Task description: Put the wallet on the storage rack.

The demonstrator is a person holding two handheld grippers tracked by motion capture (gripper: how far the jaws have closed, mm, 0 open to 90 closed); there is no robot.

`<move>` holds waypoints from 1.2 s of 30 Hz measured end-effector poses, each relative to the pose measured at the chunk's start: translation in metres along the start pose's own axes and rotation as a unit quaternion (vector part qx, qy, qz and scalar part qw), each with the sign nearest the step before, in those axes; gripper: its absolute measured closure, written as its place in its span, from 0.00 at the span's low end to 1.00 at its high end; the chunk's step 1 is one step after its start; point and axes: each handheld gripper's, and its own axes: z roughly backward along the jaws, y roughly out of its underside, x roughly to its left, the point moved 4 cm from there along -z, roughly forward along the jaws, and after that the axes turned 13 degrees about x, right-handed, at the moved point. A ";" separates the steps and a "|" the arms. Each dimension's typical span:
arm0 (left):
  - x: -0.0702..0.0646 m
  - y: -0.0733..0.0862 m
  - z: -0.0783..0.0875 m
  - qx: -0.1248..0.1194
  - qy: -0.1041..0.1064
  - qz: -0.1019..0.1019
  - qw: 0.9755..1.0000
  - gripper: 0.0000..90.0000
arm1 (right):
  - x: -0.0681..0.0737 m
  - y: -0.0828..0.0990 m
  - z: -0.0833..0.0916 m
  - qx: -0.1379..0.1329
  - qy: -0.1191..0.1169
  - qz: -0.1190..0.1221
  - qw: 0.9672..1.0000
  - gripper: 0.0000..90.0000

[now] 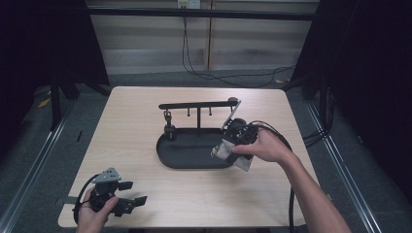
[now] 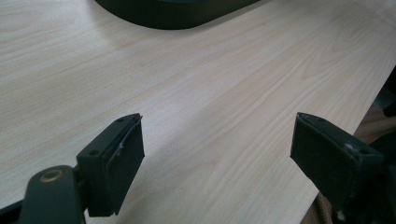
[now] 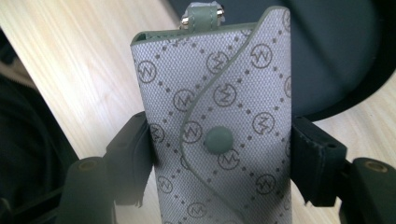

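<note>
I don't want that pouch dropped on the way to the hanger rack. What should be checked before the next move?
1. Right gripper shut on the grey patterned pouch, pads on both its side edges: ok.
2. Pouch flap snapped closed: ok.
3. Loop at the pouch's top free for hanging: cannot tell, it is cut off in the right gripper view.
4. Free hook on the rack: cannot tell, hooks too small in the high view.
5. Left gripper open, holding nothing, over bare table away from the black tray: ok.
</note>
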 end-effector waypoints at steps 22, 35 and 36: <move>0.001 0.001 -0.002 0.004 0.007 0.005 1.000 0.19 | -0.032 0.007 0.005 -0.033 -0.008 -0.131 0.991 0.34; 0.002 0.001 0.000 0.000 0.010 0.013 1.000 0.19 | -0.058 0.013 0.006 -0.048 -0.026 -0.254 0.966 0.34; 0.002 0.001 0.000 0.000 0.011 0.013 1.000 0.19 | -0.059 0.013 0.005 -0.049 -0.029 -0.260 0.964 0.34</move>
